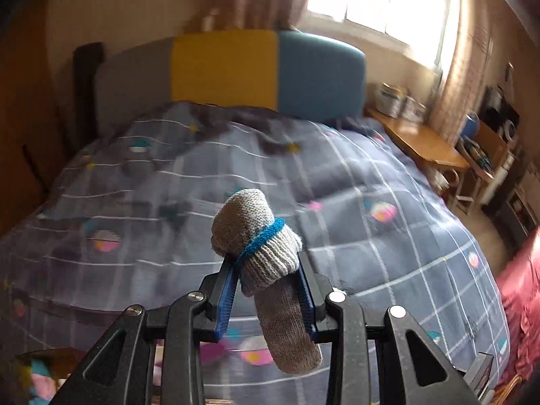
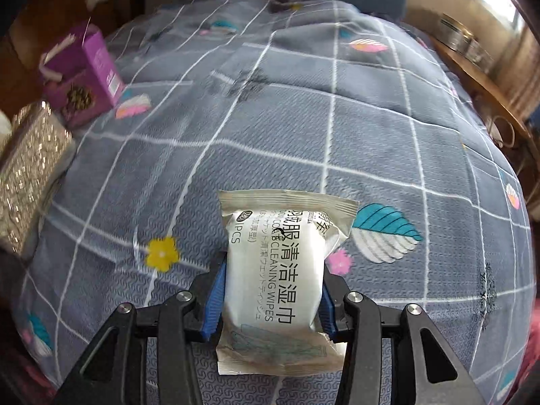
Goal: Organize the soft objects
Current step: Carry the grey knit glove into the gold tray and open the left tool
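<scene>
Slippage is the risk: the left hand-held gripper (image 1: 266,290) clenches a rolled grey sock (image 1: 260,236) above the bed (image 1: 388,236), mostly beyond its fingertips, so it could pivot free. The right hand-held gripper (image 2: 271,298) squeezes a slick wipes pack (image 2: 280,280) between its pads.

A bed (image 2: 303,135) carries everything, spread with a grey-blue quilt (image 1: 337,202) crossed by white lines and dotted with leaves and flowers; at its head stands a headboard (image 1: 222,71) in grey, yellow and blue panels; on the quilt's left edge lie a purple box (image 2: 87,77), open at the top, and just beside it a glittery silver bag (image 2: 30,172).
</scene>
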